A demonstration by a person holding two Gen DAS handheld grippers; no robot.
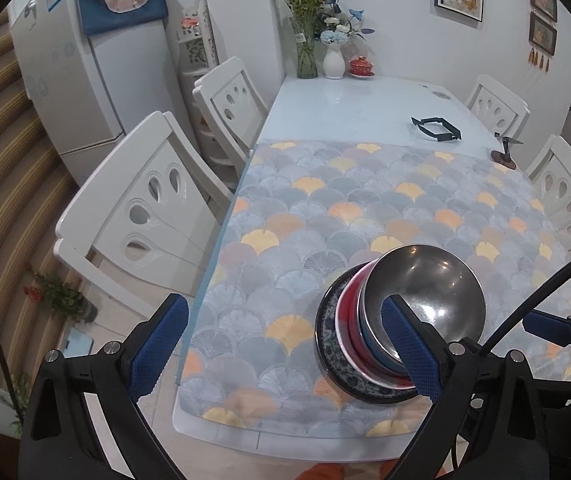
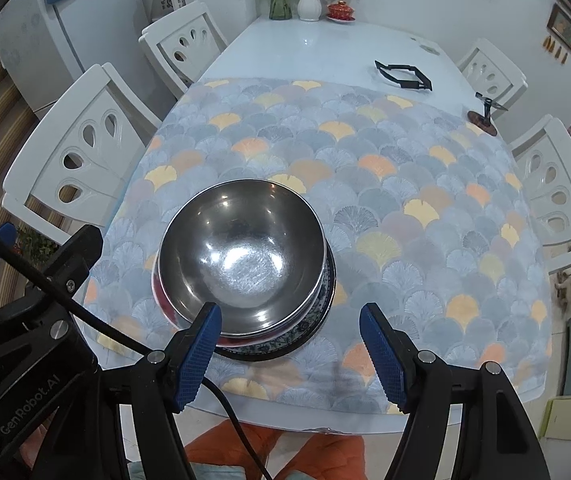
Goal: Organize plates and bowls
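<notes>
One steel bowl [image 2: 241, 252] atop stacked dishes [image 1: 339, 344]

**Stack half hidden under the steel bowl**

Steel bowl [image 2: 241, 248] covers the dishes beneath; only slivers of a red rim [image 2: 163, 298] and patterned plate [image 2: 285, 338] peek out at lower centre. Bottom edge crops an orange garment [image 2: 321, 456], perhaps trousers.

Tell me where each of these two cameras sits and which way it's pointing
Left wrist: on the left hand-held gripper, left of the dish stack, facing down the table; its blue fingers and the right hand-held gripper show.
Right wrist: on the right hand-held gripper, above the steel bowl; the person's orange-clad legs show.
Shared: stack, patterned cloth, vases.
</notes>
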